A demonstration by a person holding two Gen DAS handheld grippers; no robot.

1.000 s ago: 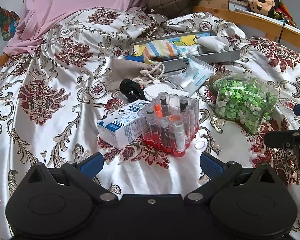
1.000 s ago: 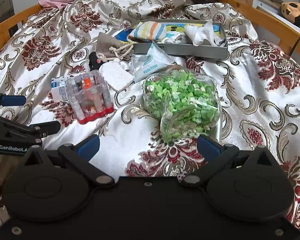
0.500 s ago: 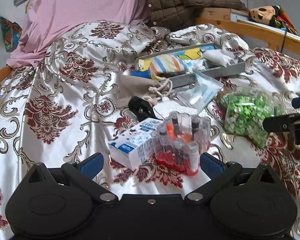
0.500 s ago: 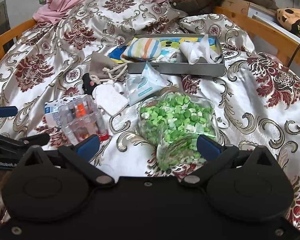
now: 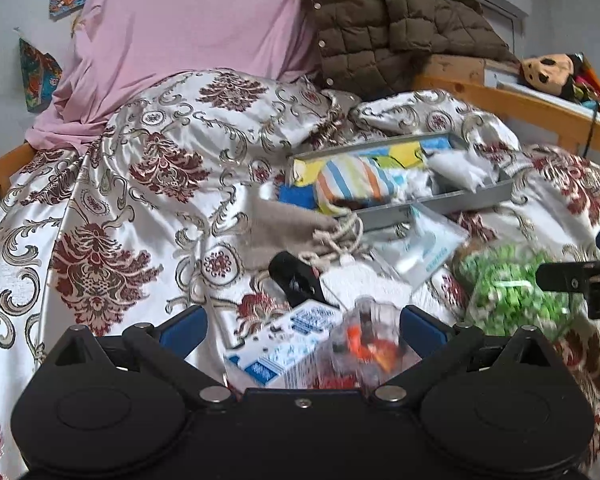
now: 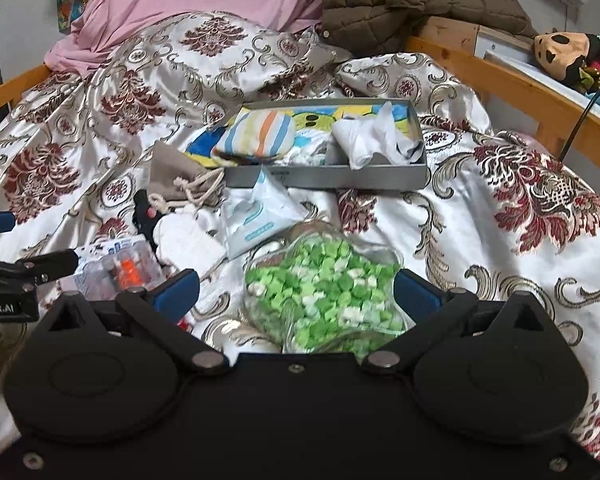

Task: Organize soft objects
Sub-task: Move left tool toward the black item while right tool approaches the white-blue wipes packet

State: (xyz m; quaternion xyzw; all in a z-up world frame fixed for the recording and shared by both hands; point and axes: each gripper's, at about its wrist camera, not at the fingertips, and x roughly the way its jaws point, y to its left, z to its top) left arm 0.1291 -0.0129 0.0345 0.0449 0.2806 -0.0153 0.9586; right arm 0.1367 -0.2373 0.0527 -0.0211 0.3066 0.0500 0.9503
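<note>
A: Currently, left gripper [image 5: 300,322]: jaws spread wide, nothing between them. It hangs above the milk carton [image 5: 278,354] and the clear case of small bottles [image 5: 364,346], both blurred in the left view.

B: Right gripper [image 6: 296,290]?

A: Also spread wide and empty. It hangs over the clear bag of green bits [image 6: 324,292], which lies on the patterned bedspread [image 6: 500,248]; contact cannot be told.

B: Soft things, where?

A: Grey tray [image 6: 332,178] sits farther up the bed. Inside: a striped pouch [image 6: 260,134] at the left end, crumpled white cloth [image 6: 376,138] at the right end. A blue-and-yellow cloth [image 6: 204,150] hangs over the tray's left edge.

B: Outside the tray?

A: Beige drawstring bag [image 6: 180,178] just beside the tray's left end, cords loose. A white packet of wipes [image 6: 260,216] touches the tray's front wall. A white pad [image 6: 188,240] lies beside a black object [image 6: 142,210], near the bottle case.
</note>
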